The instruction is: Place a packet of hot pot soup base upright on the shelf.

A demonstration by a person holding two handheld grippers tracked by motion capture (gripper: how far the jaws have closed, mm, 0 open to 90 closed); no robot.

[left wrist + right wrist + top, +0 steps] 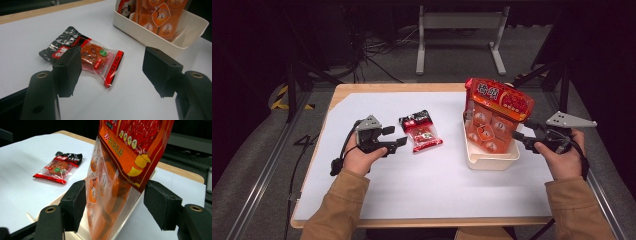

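a small red-and-black snack packet [420, 131] lies flat on the white counter [412, 190]; a tall orange bag [493, 117] stands upright, perhaps leaning slightly, in a white tray [492, 161].

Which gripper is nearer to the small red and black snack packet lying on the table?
Left. The left gripper is just beside the snack packet, jaws open toward it. The right gripper is far across, at the big orange bag in the white bin.

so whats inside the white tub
A big orange-red snack bag stands upright in the white tub, its clear lower part showing small orange packets. The tub's floor under the bag is covered, so anything lying beneath it cannot be seen.
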